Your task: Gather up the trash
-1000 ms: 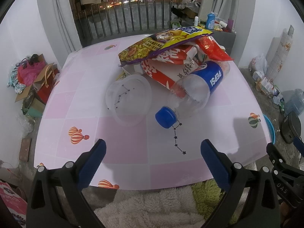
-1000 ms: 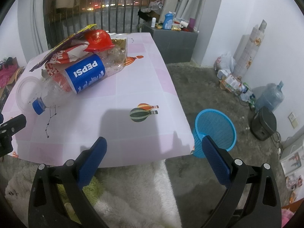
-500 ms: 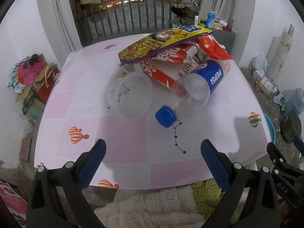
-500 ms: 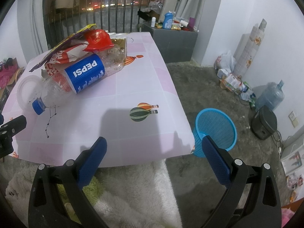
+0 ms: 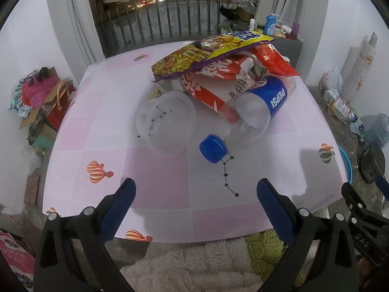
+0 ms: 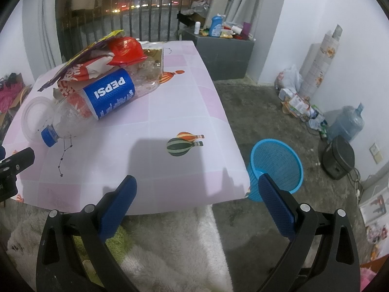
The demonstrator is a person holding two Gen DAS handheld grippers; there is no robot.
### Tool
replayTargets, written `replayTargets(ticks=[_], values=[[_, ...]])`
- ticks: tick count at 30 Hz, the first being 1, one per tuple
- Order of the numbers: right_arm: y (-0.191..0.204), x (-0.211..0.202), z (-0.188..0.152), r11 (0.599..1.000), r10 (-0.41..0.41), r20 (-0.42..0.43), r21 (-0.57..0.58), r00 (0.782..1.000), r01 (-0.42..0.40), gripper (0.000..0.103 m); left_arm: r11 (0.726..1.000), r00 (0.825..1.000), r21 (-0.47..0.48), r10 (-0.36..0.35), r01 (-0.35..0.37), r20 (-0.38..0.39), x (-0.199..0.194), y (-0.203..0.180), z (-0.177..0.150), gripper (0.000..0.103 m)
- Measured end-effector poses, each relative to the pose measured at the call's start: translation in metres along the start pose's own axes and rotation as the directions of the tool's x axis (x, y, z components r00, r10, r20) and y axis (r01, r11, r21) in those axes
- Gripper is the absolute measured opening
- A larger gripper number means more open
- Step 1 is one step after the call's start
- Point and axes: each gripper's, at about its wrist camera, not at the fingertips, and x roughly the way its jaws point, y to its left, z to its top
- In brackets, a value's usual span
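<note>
The empty bottle (image 5: pixel 252 114) lies on the tabletop (image 5: pixel 158 182) against wrappers (image 5: pixel 218 63), looks light and slippery, so its ribbed middle suits best; both grippers' fingers (image 5: pixel 121 209) are spread, holding nothing.

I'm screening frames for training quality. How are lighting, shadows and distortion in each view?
Left wrist view: even indoor light, sharp, fisheye-bent table edges, dark corners, soft gripper shadows. Right wrist view: same bending, a broad shadow beside the balloon print, basket clearly lit.
</note>
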Motion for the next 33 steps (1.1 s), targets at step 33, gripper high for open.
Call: replayTargets(ticks=[33], values=[[0.055,0.011,0.065,0.956,0.294,0.054,0.010,0.954,-0.295,0.095,0.980,0.946,-0.007,-0.188,0.197,0.264,-0.005,0.060,0.019,0.097]])
